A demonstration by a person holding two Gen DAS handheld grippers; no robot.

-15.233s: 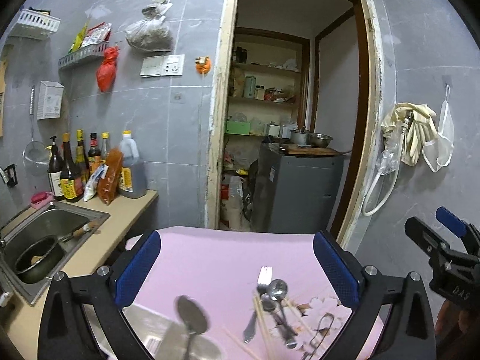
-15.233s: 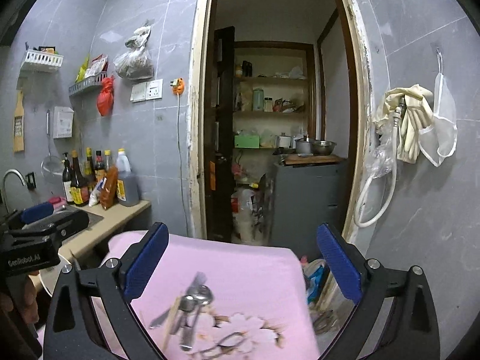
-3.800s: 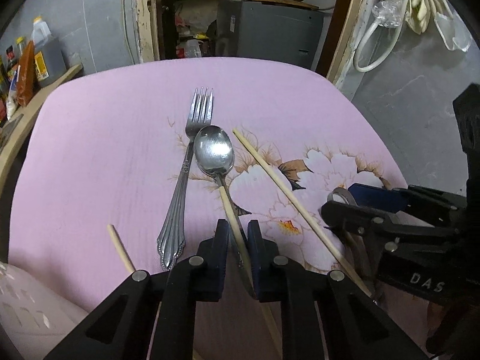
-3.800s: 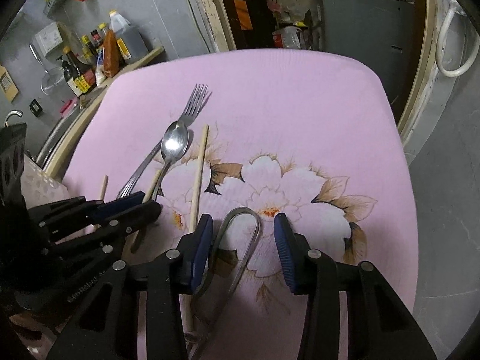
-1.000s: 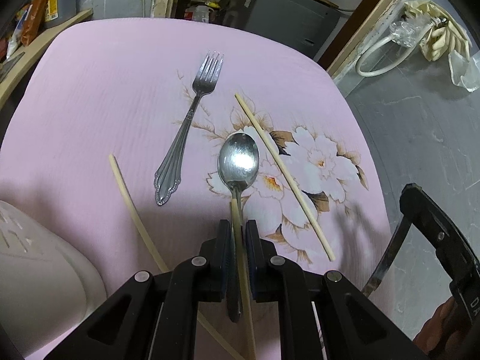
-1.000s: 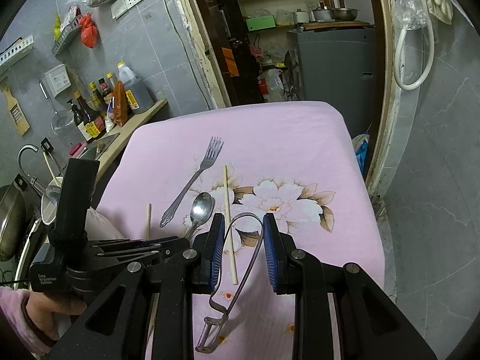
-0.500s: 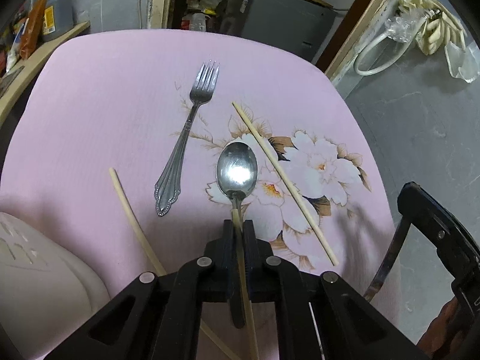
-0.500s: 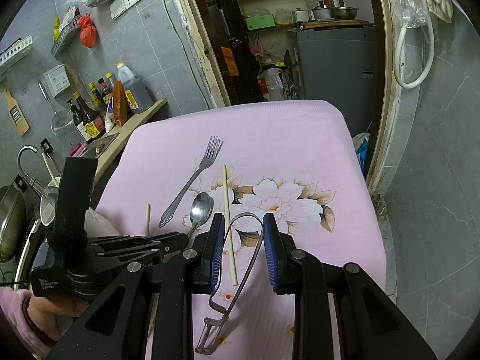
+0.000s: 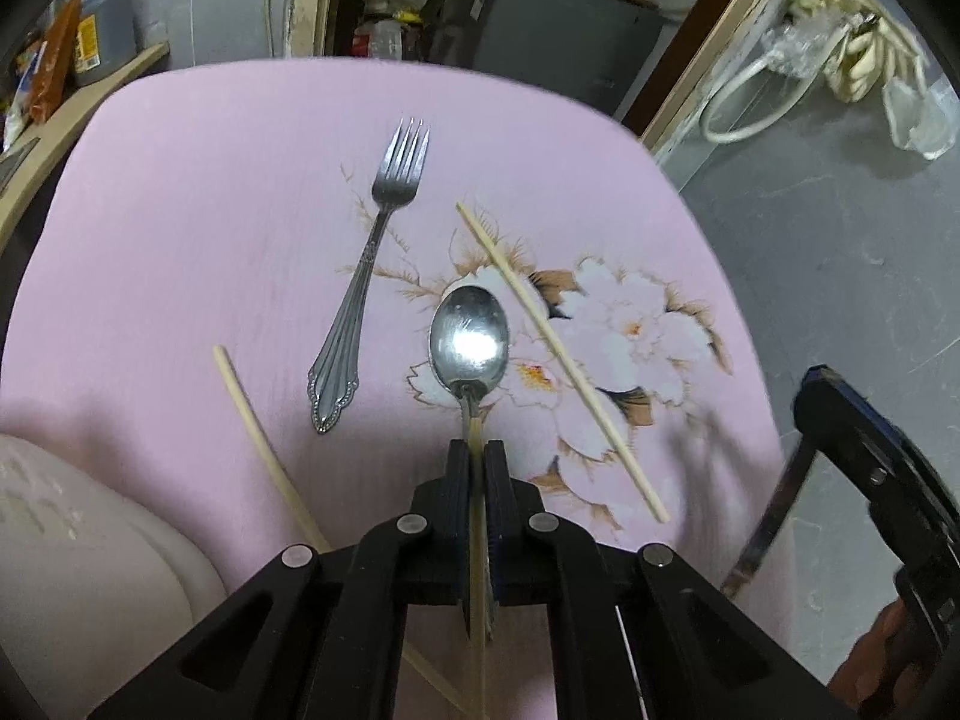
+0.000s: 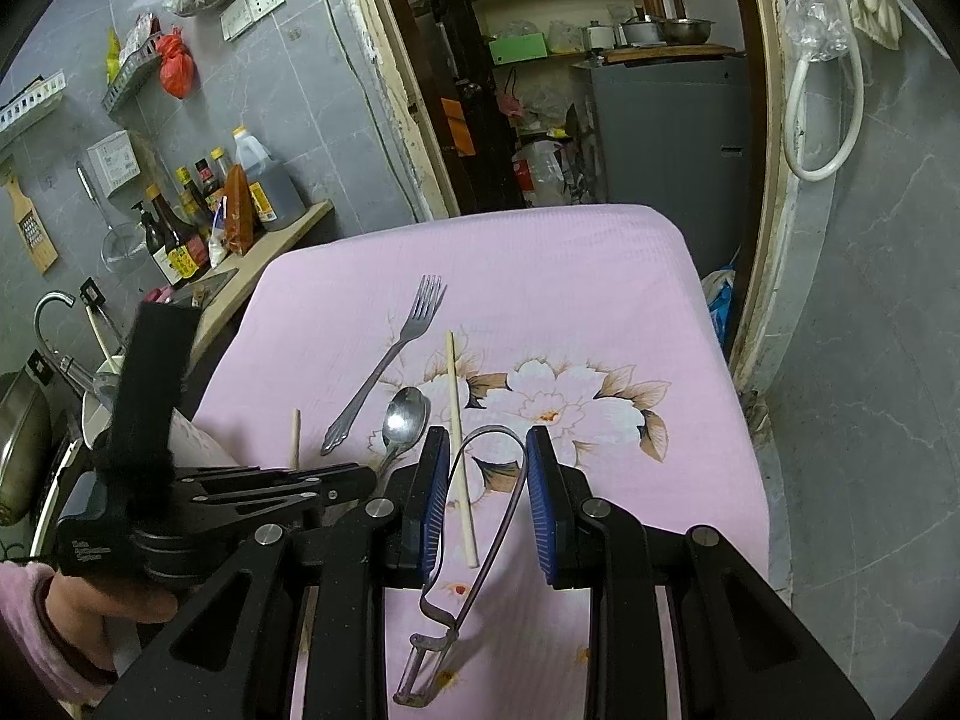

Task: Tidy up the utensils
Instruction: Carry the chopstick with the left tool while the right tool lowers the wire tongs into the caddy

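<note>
Left wrist view: left gripper pinching spoon handle together with chopstick, bowl toward twelve o'clock, presumably for gathering. Right gripper clamped on peeler; fork at eleven o'clock, loose.

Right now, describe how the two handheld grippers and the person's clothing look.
Both are black angular frames with silver bolts. The right gripper has blue ribbed finger pads. The left gripper carries small white lettering on its body and a tall black block. A pink fuzzy sleeve covers the wrist.
</note>
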